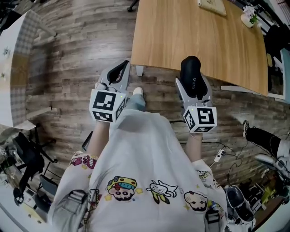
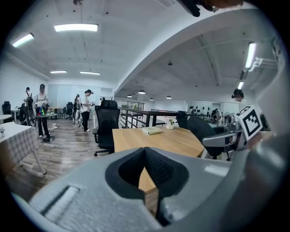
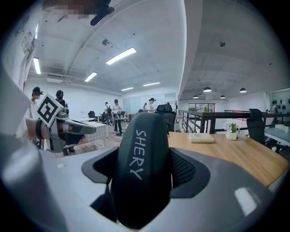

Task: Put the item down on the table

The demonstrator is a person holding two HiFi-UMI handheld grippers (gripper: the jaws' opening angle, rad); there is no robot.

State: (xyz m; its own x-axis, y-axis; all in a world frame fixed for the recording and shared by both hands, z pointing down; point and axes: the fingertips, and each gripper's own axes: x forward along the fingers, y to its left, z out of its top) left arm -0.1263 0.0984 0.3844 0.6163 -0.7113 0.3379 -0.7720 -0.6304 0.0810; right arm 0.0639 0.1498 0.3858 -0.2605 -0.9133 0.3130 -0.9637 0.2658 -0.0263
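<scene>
A black oblong case (image 1: pixel 191 68) printed "SHERY" stands upright between the jaws of my right gripper (image 1: pixel 193 83), which is shut on it. In the right gripper view the case (image 3: pixel 141 154) fills the middle of the right gripper (image 3: pixel 142 181) and hides the jaw tips. My left gripper (image 1: pixel 122 67) is shut with nothing in it; in the left gripper view the left gripper (image 2: pixel 146 156) shows its jaw tips meeting around a hollow. Both grippers hang over the wooden floor just short of the near edge of the wooden table (image 1: pixel 195 41), which lies ahead of them, the table (image 2: pixel 156 138) (image 3: pixel 235 154).
At the table's far end lie a flat pale book (image 1: pixel 213 6) and a small potted plant (image 1: pixel 249 17). A white table with a checked cloth (image 1: pixel 13 54) stands at the left. Cables and shoes (image 1: pixel 235 199) lie on the floor at the right. A black office chair (image 2: pixel 107 124) stands beside the table.
</scene>
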